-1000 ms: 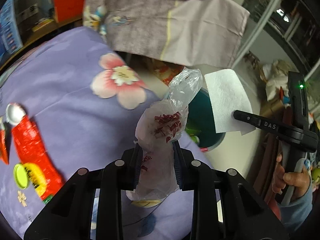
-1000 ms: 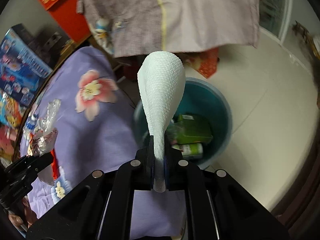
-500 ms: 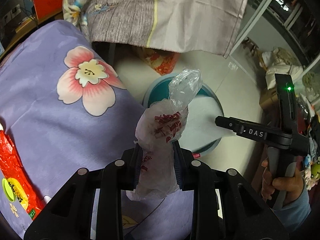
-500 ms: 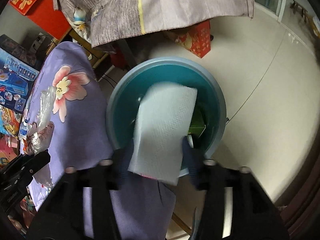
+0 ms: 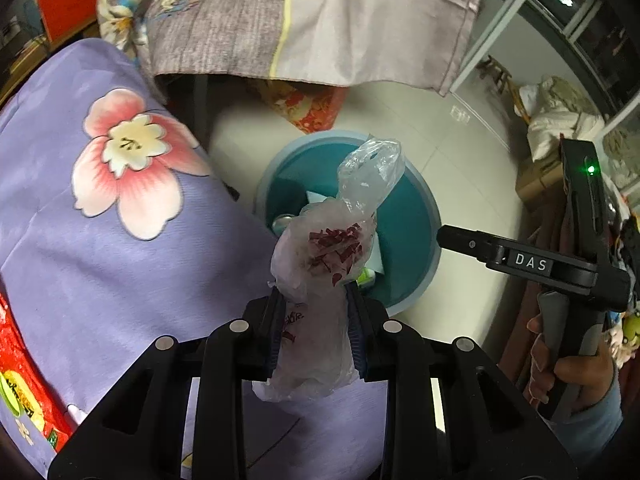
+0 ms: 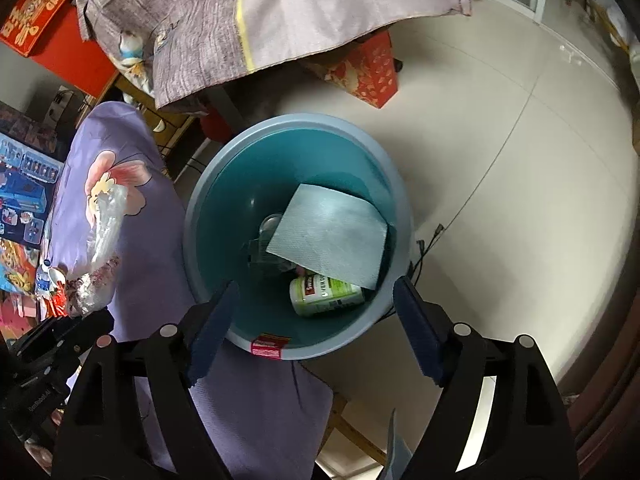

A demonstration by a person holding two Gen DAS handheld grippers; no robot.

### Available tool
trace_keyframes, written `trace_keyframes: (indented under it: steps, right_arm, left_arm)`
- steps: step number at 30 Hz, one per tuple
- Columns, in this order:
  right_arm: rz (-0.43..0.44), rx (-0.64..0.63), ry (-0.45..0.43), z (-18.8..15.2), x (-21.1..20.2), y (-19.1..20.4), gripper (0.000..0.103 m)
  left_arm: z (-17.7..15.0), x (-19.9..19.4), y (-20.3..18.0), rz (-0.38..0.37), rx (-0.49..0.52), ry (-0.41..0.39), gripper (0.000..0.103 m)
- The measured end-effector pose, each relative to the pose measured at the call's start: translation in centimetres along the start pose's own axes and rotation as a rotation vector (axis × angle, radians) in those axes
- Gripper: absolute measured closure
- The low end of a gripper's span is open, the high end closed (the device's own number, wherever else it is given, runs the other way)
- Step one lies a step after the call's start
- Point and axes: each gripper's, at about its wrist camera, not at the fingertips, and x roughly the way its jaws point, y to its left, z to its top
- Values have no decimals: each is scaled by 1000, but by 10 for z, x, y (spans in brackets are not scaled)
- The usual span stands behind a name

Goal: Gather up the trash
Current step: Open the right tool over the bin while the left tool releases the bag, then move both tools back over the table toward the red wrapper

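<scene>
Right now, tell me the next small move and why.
Probably carry the left gripper, shut on the crumpled clear plastic bag, a little further over the round teal bin, then open. The white paper towel already lies inside, and the right gripper's jaws are opening with nothing between them.

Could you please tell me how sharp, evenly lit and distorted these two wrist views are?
Left wrist view: plastic bag sharp, room dim, corners black, strong fisheye bending. Right wrist view: floor bright, teal bin interior shaded, paper towel sharp, edges curved.
</scene>
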Motion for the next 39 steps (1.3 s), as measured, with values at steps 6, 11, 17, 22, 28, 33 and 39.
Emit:
trace_keyframes:
  steps: [6, 11, 17, 22, 28, 33, 39]
  right_arm:
    - [-19, 25, -5, -2, -5, -10, 27]
    - [-31, 33, 4, -3, -6, -12, 27]
    - [-37, 39, 17, -3, -6, -6, 23]
    - [-41, 36, 33, -5, -5, 2, 21]
    - [-55, 4, 46, -11, -7, 24, 21]
    - [-56, -28, 52, -19, -8, 48, 21]
    - [-56, -100, 60, -31, -10, 91, 21]
  left_arm:
    - [11, 15, -15, -4, 23, 7, 47]
    - [12, 10, -13, 11, 3, -18, 19]
    - [7, -4, -2, 27, -24, -42, 10]
    - [-2, -12, 9, 25, -52, -43, 8]
    - [-15, -25, 25, 28, -77, -55, 6]
    - [-30, -40, 43, 32, -102, -74, 6]
    - [-51, -66, 73, 40, -151, -117, 4]
